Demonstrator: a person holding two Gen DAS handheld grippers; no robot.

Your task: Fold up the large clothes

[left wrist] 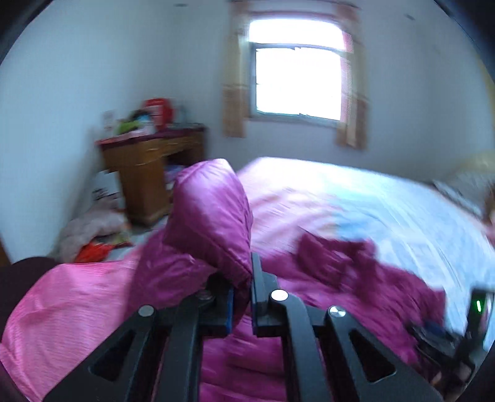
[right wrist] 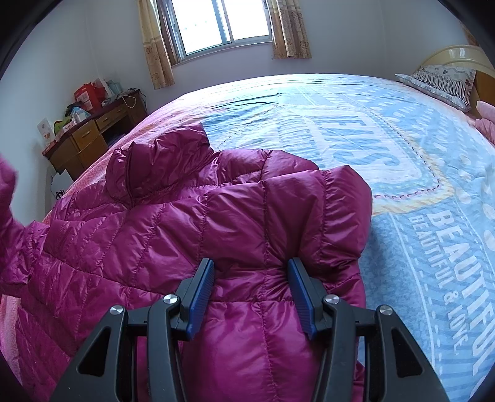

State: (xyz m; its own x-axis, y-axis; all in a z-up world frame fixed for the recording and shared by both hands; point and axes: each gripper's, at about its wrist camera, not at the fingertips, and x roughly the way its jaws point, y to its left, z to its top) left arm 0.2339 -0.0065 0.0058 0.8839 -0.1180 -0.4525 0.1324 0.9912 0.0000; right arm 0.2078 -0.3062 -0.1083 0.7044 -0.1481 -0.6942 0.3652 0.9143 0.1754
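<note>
Magenta puffer jacket [right wrist: 191, 216] lies spread on the bed [right wrist: 402, 139], collar twd the window [right wrist: 222, 21], over the pink/blue printed cover.

L hand-held gripper [left wrist: 247, 297]: jaws pressed together, pinching a sleeve [left wrist: 210, 216] of the jacket. Sleeve stands up from the grip as a puffy lobe, raised off the bed, fabric bunched between the pads. Gripper aimed slightly below level, twd the wooden desk [left wrist: 154, 164] and window wall. L view heavily motion-blurred. In R view, raised sleeve shows at far left edge, lifted above the jacket body.

R hand-held gripper [right wrist: 250, 297]: jaws about half spread, tilted downward onto the jacket body. Blue pads [right wrist: 201, 297] sit either side of a quilted fold; fabric puckers at the right pad, so pads look to be pressing it, grip on a thick bunch. R view sharp.

R gripper's body visible at lower right edge of L view, w/ green light, resting on the jacket.

Other: pillow [right wrist: 442, 83] at headboard end, far right. Desk in corner carries boxes, clutter. Curtains [right wrist: 154, 46] flank the window.
</note>
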